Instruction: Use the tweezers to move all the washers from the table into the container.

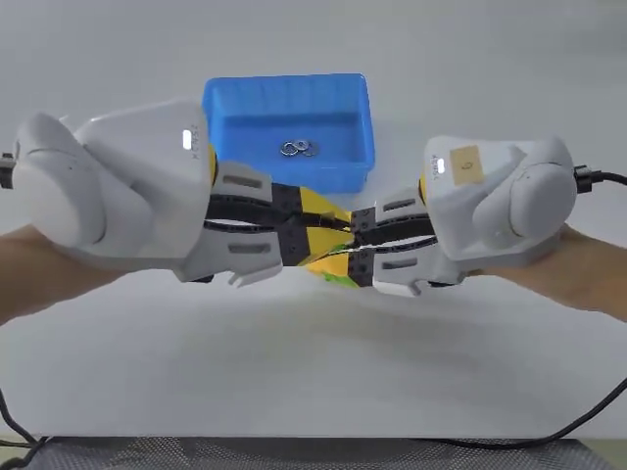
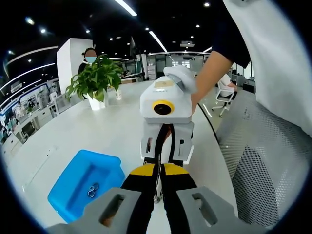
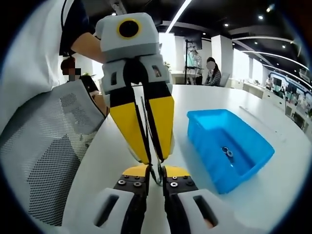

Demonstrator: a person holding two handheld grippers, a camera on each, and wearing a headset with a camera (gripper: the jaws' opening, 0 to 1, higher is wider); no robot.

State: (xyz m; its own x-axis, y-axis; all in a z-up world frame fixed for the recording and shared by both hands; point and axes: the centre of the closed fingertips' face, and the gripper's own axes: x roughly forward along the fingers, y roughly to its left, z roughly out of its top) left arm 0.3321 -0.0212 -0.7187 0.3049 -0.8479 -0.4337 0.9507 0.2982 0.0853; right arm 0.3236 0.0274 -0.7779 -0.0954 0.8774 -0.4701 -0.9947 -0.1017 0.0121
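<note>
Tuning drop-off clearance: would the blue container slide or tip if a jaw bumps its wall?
Probably slides rather than tips: the blue container sits low and wide on a smooth white table. Likely light, since it looks like thin plastic and holds just a few washers.

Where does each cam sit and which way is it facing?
Head view: on the headset, looking down at blue container, left gripper, right gripper; both forearms show.
Left gripper view: on left gripper, facing right gripper, tweezers between them; own jaws, person's arm.
Right gripper view: on right gripper, facing left gripper; own jaws, person's torso.
Shared: blue container with washers in all three.
</note>
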